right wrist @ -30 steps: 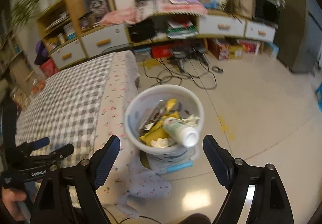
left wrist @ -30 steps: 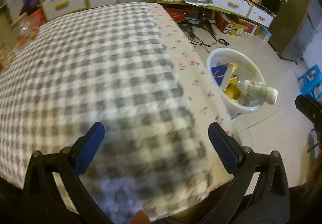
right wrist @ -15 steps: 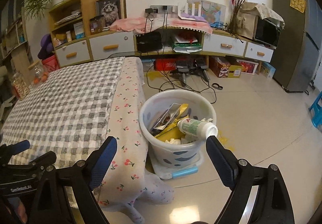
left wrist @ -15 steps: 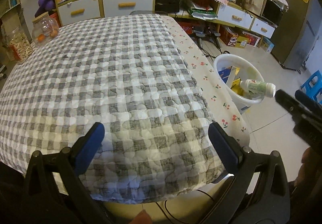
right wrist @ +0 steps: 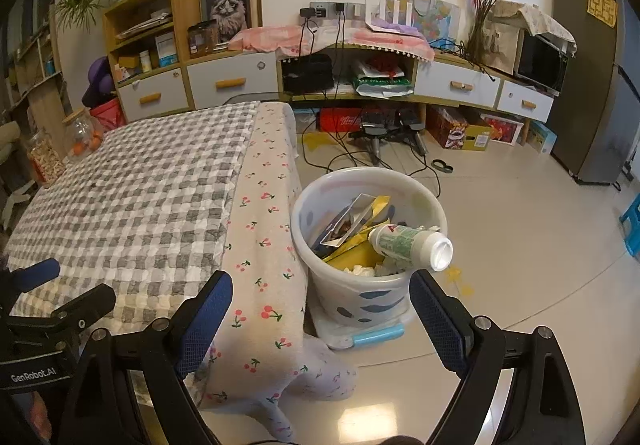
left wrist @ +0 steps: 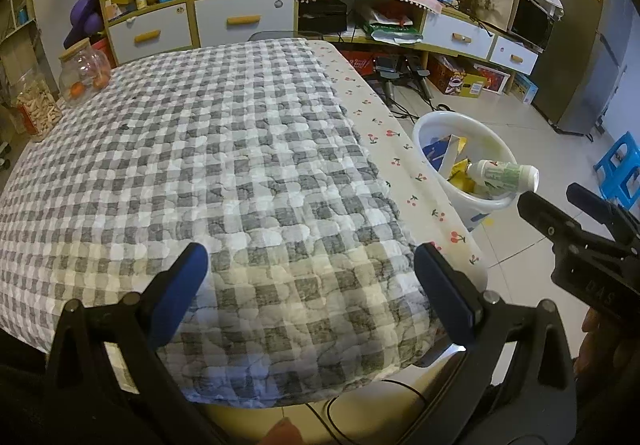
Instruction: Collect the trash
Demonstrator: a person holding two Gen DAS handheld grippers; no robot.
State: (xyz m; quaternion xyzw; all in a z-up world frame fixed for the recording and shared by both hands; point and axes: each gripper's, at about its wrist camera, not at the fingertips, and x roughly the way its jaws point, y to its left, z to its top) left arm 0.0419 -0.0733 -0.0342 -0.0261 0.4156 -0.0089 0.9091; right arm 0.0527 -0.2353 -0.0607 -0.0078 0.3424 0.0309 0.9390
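Trash sits piled in the white bin (left wrist: 460,133) at about three o'clock in the left wrist view, on the floor just beside the counter (left wrist: 208,165), whose checked cloth shows no litter at all. A white bottle with a green label (left wrist: 502,175) lies on top of the pile, its base jutting over the bin's near rim. The left gripper (left wrist: 308,285) hangs over the counter's near edge with its jaws spread wide and nothing between them; the right gripper's black frame shows at the four o'clock edge. In the right wrist view the bin (right wrist: 320,197) stands at centre, holding yellow wrappers (right wrist: 360,253), a silvery packet and crumpled paper, with the bottle (right wrist: 412,245) resting tilted across the rim at about three o'clock of the bin (it looks loosely balanced and could roll off). The right gripper (right wrist: 320,319) is also wide open and empty, aimed down towards the bin's foot. Judging by the bare cloth and the full bin, the collecting looks essentially done; what may remain is nudging the bottle fully inside, and any litter out of view cannot be ruled out.
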